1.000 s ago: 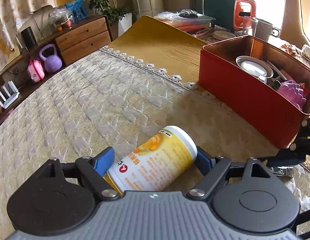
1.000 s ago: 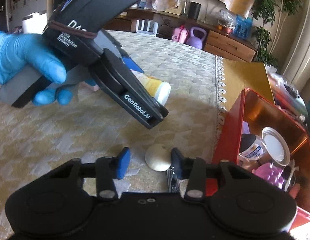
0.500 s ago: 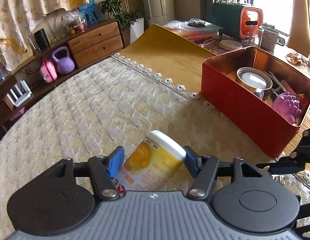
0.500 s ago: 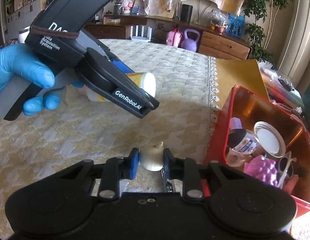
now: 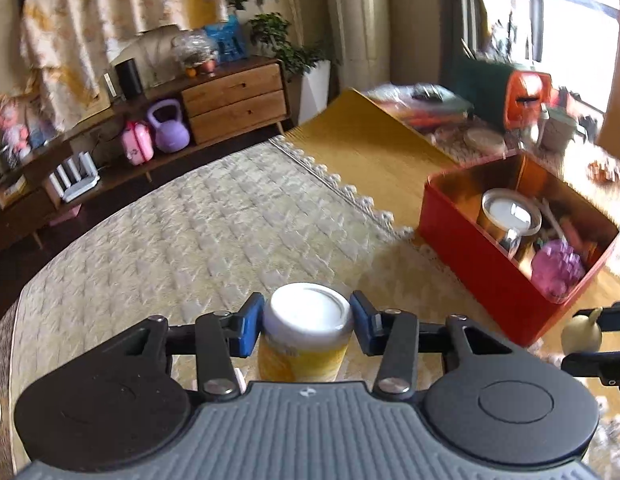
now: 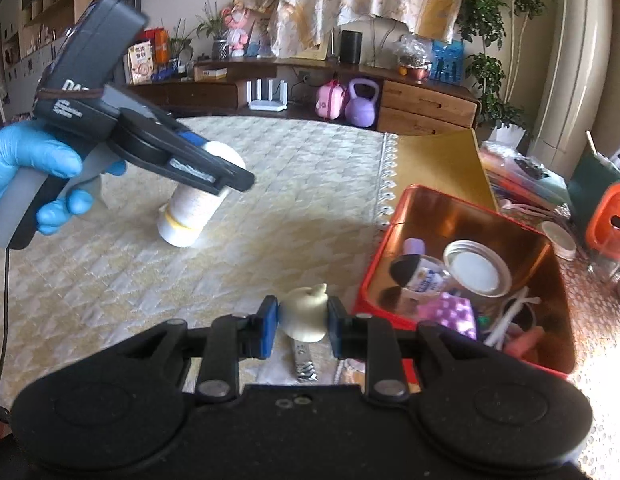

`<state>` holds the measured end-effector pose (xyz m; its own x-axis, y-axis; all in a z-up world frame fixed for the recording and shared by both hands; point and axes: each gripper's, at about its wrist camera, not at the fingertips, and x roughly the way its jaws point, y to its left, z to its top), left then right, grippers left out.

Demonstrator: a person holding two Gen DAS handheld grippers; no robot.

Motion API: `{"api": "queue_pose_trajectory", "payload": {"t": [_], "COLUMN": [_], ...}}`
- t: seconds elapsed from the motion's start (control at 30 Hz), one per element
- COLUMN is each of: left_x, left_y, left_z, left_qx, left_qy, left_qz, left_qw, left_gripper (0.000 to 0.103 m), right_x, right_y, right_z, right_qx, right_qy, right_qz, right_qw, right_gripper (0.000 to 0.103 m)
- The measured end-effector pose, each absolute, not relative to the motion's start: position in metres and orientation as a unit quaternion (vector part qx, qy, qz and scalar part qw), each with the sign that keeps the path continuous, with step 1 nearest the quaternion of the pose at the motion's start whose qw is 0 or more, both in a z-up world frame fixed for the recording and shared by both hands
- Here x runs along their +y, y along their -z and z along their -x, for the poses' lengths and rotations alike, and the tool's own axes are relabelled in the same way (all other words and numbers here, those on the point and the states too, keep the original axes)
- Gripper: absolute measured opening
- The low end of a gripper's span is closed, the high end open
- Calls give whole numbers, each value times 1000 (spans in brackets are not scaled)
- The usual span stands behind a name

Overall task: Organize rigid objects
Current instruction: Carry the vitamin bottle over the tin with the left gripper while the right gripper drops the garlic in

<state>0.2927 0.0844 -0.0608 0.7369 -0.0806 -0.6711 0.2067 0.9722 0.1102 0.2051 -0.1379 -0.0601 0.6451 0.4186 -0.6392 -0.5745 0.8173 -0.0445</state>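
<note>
A yellow bottle (image 5: 308,308) with a white cap hangs upright, lifted off the quilted cloth. My left gripper (image 5: 308,320) has its jaws closing on the bottle just below the cap, and both blue pads press on it. From the right wrist view the same bottle (image 6: 190,208) hangs under the left gripper (image 6: 230,176), which a blue-gloved hand (image 6: 26,160) holds. My right gripper (image 6: 303,320) is shut on a small cream garlic-shaped piece (image 6: 304,314), held above the cloth beside the red box (image 6: 369,276). That piece (image 5: 581,334) also shows at the left wrist view's right edge.
The red box (image 5: 481,256) holds a round tin (image 5: 509,216), a small bottle (image 6: 421,280) and a pink-purple thing (image 5: 557,268). A small metal tool (image 6: 304,362) lies on the cloth under my right gripper. Behind the table stand a sideboard (image 6: 425,108) and a purple kettlebell (image 6: 361,104).
The left jaws closed on the lying bottle and lifted it, and it now hangs upright. The right jaws closed on the cream piece and raised it off the cloth, toward the red box.
</note>
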Motion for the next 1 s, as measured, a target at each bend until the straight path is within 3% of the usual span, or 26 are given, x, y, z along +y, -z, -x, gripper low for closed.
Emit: {"api": "queue_pose_trajectory", "payload": {"t": [0.53, 1.0], "left_x": [58, -15], "left_y": [15, -40], "left_z": [-271, -284], "left_qx": [345, 297], "left_qy": [80, 149], "left_qz": [-35, -12], "left_qw": [935, 943], "left_gripper": [44, 44], "right_x": [-205, -239], "right_y": [37, 40], "right_z": [-220, -248], "right_qx": [319, 322], "right_qy": [-223, -183], "right_qz": [91, 89], "right_qw": [917, 925], "right_gripper": [25, 25]}}
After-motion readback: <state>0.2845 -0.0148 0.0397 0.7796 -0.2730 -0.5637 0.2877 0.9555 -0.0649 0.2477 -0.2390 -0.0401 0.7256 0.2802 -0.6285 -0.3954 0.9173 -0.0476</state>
